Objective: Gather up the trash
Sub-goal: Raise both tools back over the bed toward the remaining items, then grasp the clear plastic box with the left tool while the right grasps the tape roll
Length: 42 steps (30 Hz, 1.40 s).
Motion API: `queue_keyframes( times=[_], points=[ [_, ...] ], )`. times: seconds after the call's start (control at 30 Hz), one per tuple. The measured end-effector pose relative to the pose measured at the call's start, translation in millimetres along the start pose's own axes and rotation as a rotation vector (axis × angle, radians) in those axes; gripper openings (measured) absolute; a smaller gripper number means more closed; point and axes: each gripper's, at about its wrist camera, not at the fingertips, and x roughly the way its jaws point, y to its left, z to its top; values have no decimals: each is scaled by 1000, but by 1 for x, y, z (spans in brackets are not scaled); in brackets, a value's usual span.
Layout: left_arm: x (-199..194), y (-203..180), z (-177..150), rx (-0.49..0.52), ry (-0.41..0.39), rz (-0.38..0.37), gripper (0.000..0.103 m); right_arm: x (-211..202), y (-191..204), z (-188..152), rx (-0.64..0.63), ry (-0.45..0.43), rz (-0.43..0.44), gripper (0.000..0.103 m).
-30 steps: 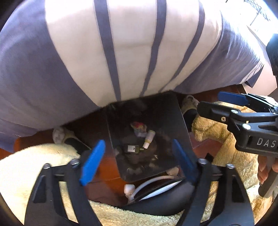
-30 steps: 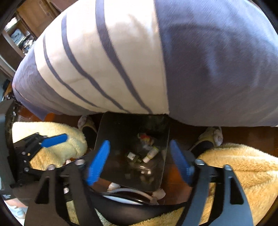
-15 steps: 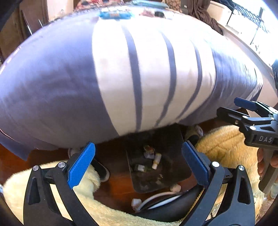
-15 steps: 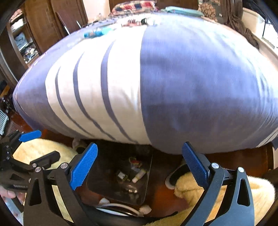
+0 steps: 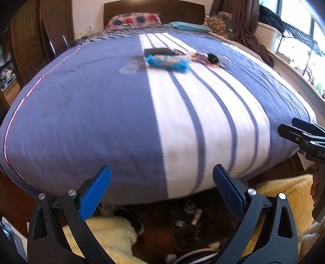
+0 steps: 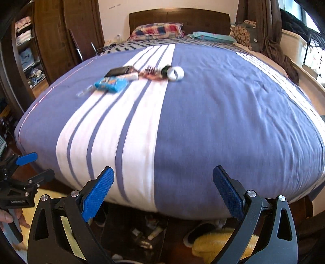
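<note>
Nearest, the left hand-held gripper point(image 5: 162, 189) and the right hand-held gripper point(image 6: 163, 190) both stand released, blue pads spread wide with nothing between them; their jaws have just been opening. Below and just beyond the fingertips, on the dark wooden floor at the foot of the bed, sits a black bin point(image 5: 191, 227) with small bottles and scraps inside, flanked by a yellow fluffy rug point(image 5: 109, 235) and a slipper point(image 6: 198, 231). Above it rises the bed point(image 6: 223, 121), covered by a blue quilt with a white striped band. Well away from both grippers, far up the quilt, lies a cluster of trash: a blue wrapper point(image 5: 167, 62), a flat black packet point(image 6: 118, 71), a clear plastic scrap point(image 5: 130, 68), a brownish tangle too blurred to tell point(image 6: 151, 74), and a white roll of tape point(image 6: 175, 74). Behind them lie a plaid pillow point(image 6: 157, 30) and the wooden headboard point(image 6: 178, 18).
</note>
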Motion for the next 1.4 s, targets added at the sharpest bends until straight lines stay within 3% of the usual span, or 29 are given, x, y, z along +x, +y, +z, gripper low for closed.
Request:
queue_keyframes(
  times=[0.43, 0.73, 1.0, 1.17, 1.23, 1.3, 1.33, 1.4],
  points=[
    [43, 29, 78, 1, -13, 59, 94, 53, -12, 78, 24, -20, -29, 98],
    [90, 53, 124, -19, 24, 82, 80, 103, -24, 129, 15, -12, -59, 97],
    [116, 61, 151, -14, 19, 88, 72, 138, -36, 150, 8, 25, -31, 75],
    [125, 65, 160, -19, 8, 95, 58, 151, -39, 161, 1, 37, -13, 63],
    [126, 63, 162, -14, 3, 98, 49, 153, -40, 163, 1, 39, 3, 55],
    [126, 59, 162, -5, 0, 96, 41, 154, -40, 164, -4, 43, 29, 39],
    [125, 58, 161, -1, 0, 96, 35, 154, -38, 163, -13, 45, 40, 38],
    [124, 54, 160, 8, 0, 107, 35, 153, -35, 163, -24, 40, 35, 38]
  ],
)
